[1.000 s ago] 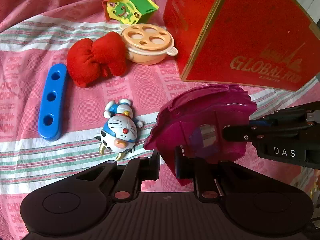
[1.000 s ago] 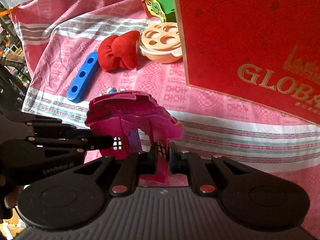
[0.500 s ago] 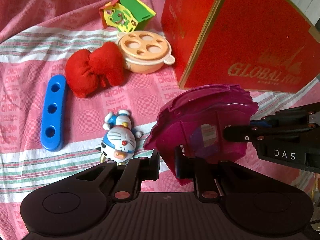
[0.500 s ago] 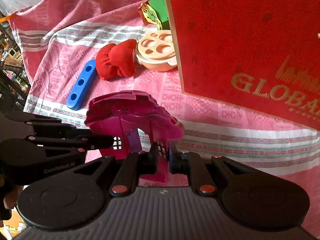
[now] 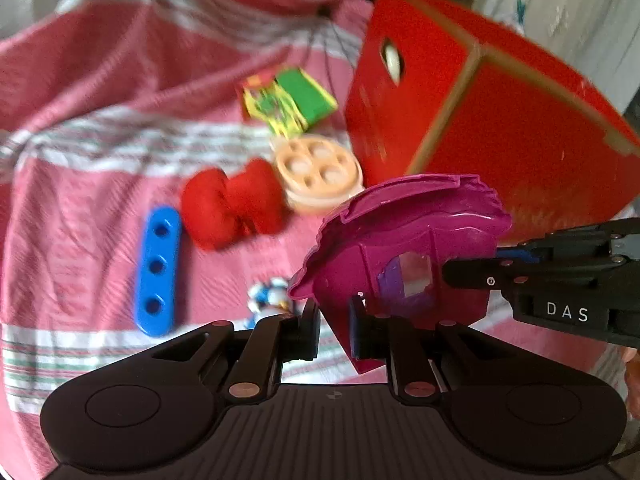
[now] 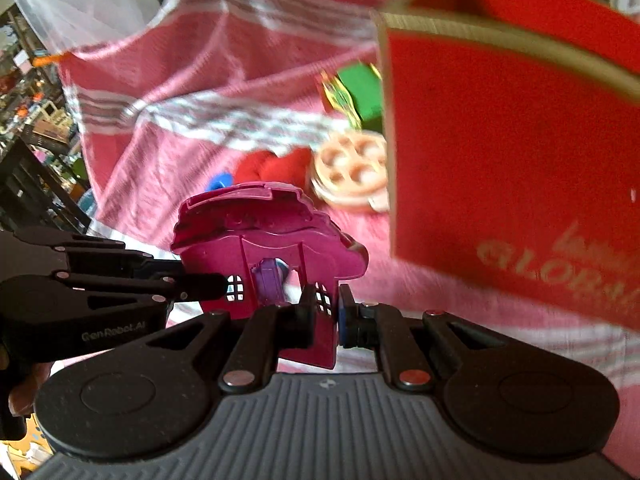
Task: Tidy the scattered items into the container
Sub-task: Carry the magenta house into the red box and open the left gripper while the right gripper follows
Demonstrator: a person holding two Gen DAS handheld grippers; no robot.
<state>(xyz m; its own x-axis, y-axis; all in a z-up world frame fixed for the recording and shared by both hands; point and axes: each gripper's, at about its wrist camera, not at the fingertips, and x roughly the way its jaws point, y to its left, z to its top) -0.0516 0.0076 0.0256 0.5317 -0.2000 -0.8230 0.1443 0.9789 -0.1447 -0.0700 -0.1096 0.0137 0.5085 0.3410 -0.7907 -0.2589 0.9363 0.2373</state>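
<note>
A toy house [image 5: 404, 240] hangs above the cloth [image 5: 92, 208], between two grippers: the left gripper [image 5: 335, 330] pinches its lower wall edge, and the right gripper [image 5: 464, 276] reaches in from the right to its side. In the right wrist view the right gripper [image 6: 323, 314] grips the front wall, the left one [image 6: 208, 286] coming in from the left. To the right stands the box [image 5: 520, 128], open at the top. On the cloth, left of the box, lie a block [image 5: 288, 106] farthest back, then a round lid [image 5: 318, 174] — touching a bow [image 5: 232, 204] on its left. Left of the bow lies a bar with holes [image 5: 157, 270]. A small figure [image 5: 269, 300] lies nearest, just behind the left fingers [image 5: 310, 330].
</note>
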